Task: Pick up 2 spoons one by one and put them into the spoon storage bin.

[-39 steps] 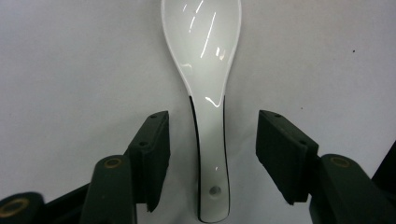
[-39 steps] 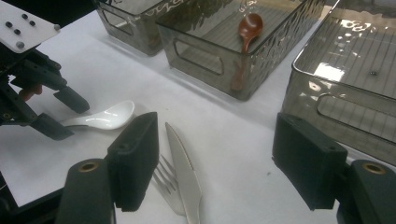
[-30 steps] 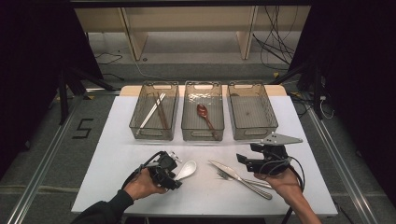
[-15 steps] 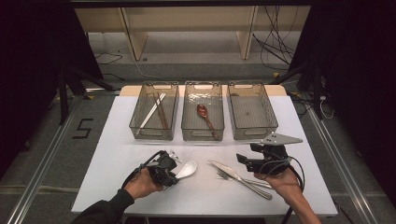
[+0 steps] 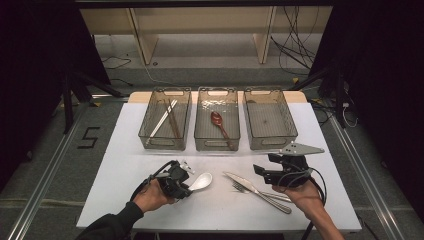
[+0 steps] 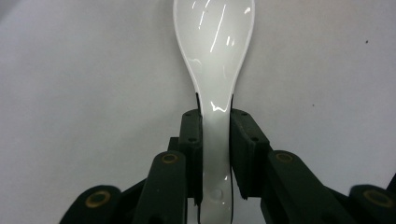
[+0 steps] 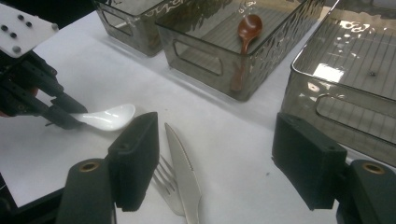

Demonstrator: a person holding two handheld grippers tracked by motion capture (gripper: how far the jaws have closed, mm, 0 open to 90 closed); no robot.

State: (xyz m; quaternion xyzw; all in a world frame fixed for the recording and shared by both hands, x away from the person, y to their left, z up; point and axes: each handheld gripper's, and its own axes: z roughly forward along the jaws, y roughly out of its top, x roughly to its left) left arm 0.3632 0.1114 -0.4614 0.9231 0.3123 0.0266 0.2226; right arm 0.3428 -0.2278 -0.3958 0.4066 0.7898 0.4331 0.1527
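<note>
High view, left tool: the left tool (image 5: 186, 184) sits low over the white bench (image 5: 120, 175), clenched on the handle of the white spoon (image 5: 201, 181); its jaws have just been closing, with the handle between them. The bowl pokes out ahead of the tool toward the knife (image 5: 252, 189), so the grip is on the slim end, which suits lifting it.
High view, right tool: the right tool (image 5: 261, 173) hovers above the knife and fork (image 5: 257, 192), jaws spread and grasping nothing, probably waiting its turn.
High view, bins: three clear bins stand in a row beyond both tools: chopsticks (image 5: 165, 118) in the left bin (image 5: 165, 145), a brown spoon (image 5: 219, 122) in the middle bin (image 5: 217, 146), the right bin (image 5: 270, 144) bare. This looks like sorting by kind, so the white spoon likely belongs with the brown one.
Left gripper view: both pads press the white handle from either side, near its end; the spoon's bowl lies straight ahead of the tool, face up on the bench.
Right gripper view: the right tool's own jaws stand wide apart, with the knife and fork lying just below and between them. Off to the left, the other tool pinches the white spoon; ahead stands the bin with the brown spoon.
</note>
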